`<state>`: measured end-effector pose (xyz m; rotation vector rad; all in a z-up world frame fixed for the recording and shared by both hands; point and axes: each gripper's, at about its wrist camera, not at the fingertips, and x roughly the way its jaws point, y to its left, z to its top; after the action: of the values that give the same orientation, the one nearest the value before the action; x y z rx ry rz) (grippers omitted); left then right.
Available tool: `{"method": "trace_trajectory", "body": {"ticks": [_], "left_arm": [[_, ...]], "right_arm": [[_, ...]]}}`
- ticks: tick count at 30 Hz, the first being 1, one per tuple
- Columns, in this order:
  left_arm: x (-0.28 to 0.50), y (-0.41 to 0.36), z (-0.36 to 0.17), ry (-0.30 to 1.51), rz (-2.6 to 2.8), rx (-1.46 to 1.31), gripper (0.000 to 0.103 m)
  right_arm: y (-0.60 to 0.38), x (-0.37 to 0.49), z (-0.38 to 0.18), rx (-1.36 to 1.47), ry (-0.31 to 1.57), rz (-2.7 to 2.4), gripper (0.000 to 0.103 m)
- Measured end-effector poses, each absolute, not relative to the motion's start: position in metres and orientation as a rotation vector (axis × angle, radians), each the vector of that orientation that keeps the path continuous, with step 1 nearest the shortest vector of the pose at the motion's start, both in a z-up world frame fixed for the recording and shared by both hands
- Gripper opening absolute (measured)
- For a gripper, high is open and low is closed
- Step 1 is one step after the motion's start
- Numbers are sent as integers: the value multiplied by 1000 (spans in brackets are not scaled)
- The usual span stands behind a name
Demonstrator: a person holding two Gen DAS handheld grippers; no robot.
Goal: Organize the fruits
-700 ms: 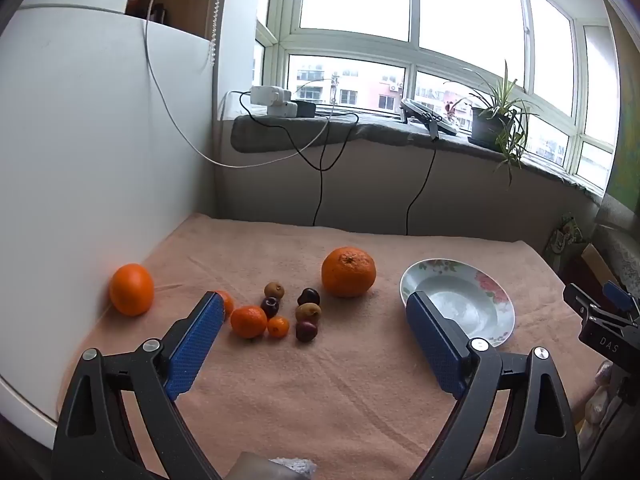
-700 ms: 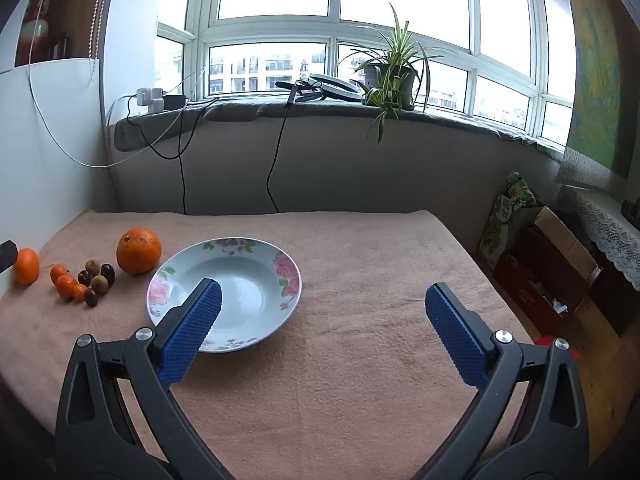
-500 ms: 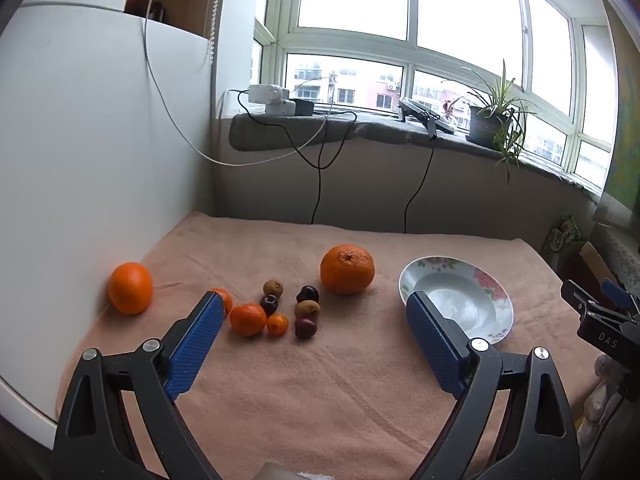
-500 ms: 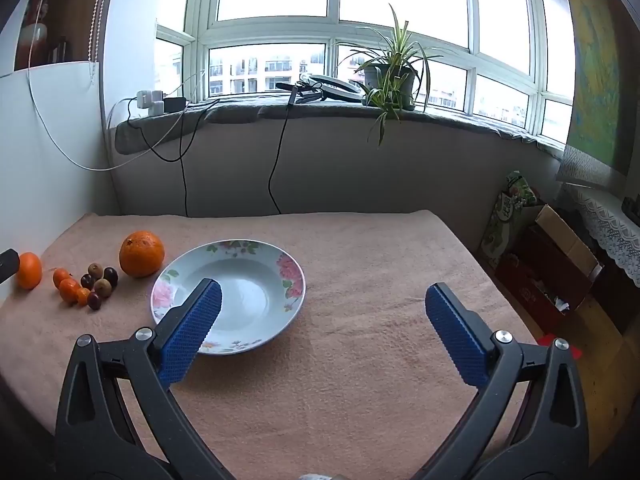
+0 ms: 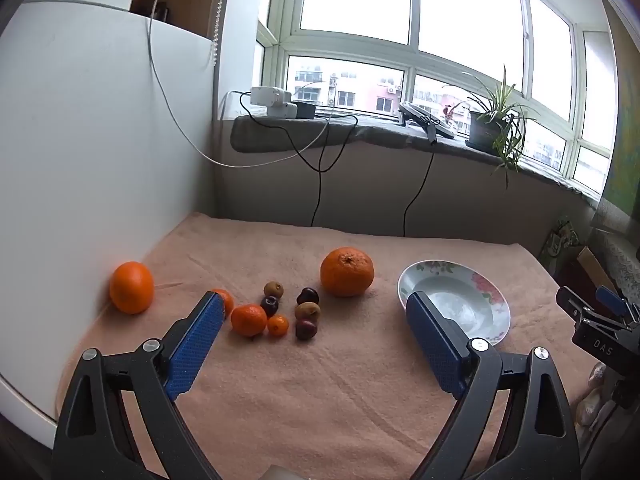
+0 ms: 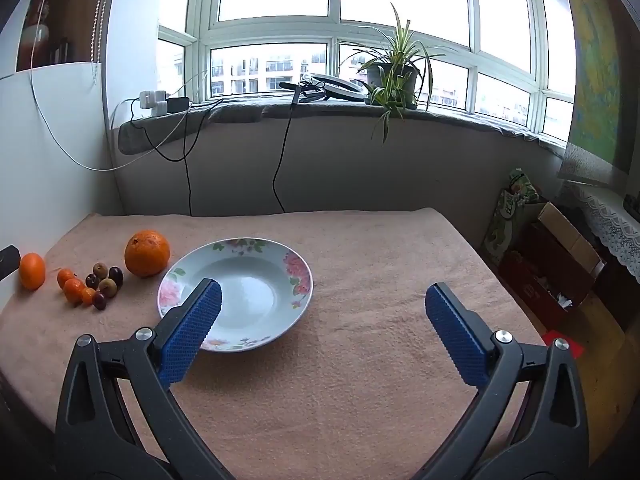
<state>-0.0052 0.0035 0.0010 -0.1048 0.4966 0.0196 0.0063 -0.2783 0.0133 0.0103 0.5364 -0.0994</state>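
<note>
Both tongs gaping wide above the fruit, holding nothing.

Left tongs (image 5: 314,340) hanging over the pink-covered counter (image 5: 320,400), spread empty; right tongs (image 6: 320,326) likewise parted and empty. Large orange (image 5: 347,271) just left of the floral plate (image 5: 496,304), small fruits (image 5: 280,312) clustered beside it, another orange (image 5: 132,287) against the white board (image 5: 100,160). Plate bare.

Right claw (image 6: 320,312) drifted left; plate (image 6: 298,280) sits more central in view.
</note>
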Motion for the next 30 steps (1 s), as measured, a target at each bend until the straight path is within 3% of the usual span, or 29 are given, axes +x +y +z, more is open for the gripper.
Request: {"method": "trace_trajectory", "body": {"ticks": [30], "left_arm": [[-7, 1, 2, 499, 6, -108, 92]], "right_arm": [[-280, 6, 6, 27, 546, -92, 103]]}}
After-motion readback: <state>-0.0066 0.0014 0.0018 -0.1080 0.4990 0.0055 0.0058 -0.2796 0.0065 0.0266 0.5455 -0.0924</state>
